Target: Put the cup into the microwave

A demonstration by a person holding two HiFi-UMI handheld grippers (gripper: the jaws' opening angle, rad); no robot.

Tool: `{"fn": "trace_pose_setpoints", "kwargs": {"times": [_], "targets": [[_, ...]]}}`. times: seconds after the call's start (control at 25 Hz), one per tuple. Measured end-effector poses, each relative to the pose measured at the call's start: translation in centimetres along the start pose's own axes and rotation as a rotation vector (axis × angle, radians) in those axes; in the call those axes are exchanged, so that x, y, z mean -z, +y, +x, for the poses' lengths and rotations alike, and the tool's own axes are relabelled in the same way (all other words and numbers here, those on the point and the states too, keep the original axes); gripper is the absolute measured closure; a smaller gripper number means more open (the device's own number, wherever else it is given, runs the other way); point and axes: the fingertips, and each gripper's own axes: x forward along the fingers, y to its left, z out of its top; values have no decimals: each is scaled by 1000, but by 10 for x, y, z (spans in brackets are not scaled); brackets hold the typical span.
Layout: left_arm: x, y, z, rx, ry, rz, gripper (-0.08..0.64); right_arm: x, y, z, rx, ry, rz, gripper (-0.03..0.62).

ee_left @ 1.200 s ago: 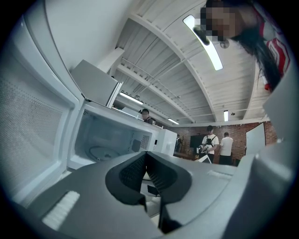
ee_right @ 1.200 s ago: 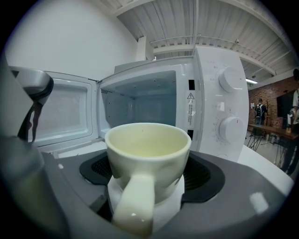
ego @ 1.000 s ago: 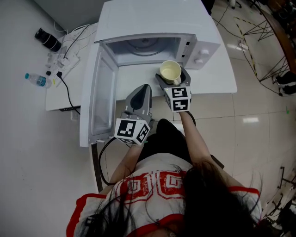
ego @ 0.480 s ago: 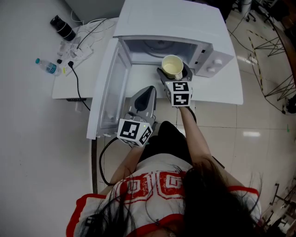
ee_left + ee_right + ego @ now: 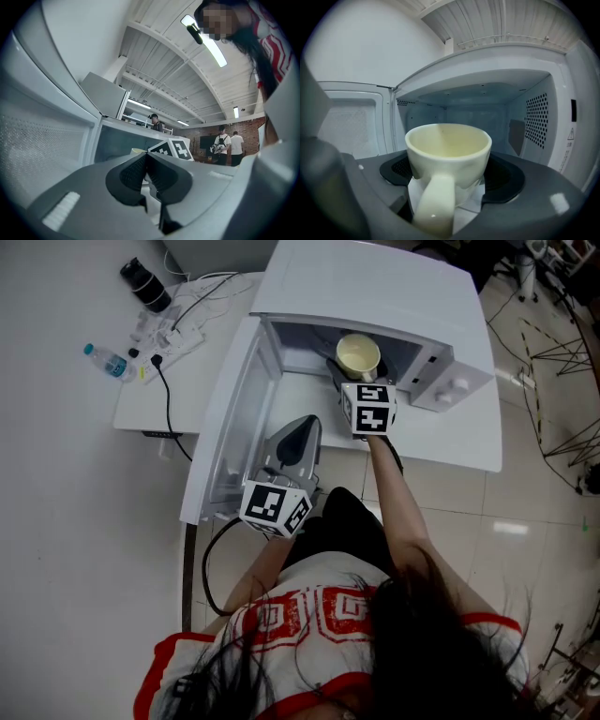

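Observation:
A cream cup (image 5: 357, 354) (image 5: 448, 159) is held upright in my right gripper (image 5: 354, 365) (image 5: 449, 174), whose jaws are shut on its body with the handle turned back toward the camera. The cup hangs at the mouth of the white microwave (image 5: 375, 296), right of the middle of the opening. In the right gripper view the empty cavity (image 5: 464, 117) lies straight ahead. My left gripper (image 5: 292, 442) (image 5: 146, 174) is shut with nothing in it, low in front of the microwave beside the open door (image 5: 225, 442).
The microwave door swings out to the left and its control panel (image 5: 450, 385) is on the right. A side table (image 5: 155, 381) at the left holds a water bottle (image 5: 110, 363), a power strip with cables (image 5: 173, 334) and a dark cylinder (image 5: 147, 283). Tiled floor lies to the right.
My right gripper has carried the cup forward, from in front of the microwave to the mouth of its cavity. The left gripper has barely moved.

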Motion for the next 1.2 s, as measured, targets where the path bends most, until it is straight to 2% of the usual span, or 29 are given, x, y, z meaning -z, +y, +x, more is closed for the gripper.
{"fn": "trace_pose_setpoints", "kwargs": {"times": [0.64, 1.2], "targets": [[12, -3, 9, 12, -26, 29, 571, -11, -19, 46, 11, -20, -7, 152], [32, 1, 11, 7, -47, 42, 571, -12, -20, 71, -4, 31, -17, 152]]}}
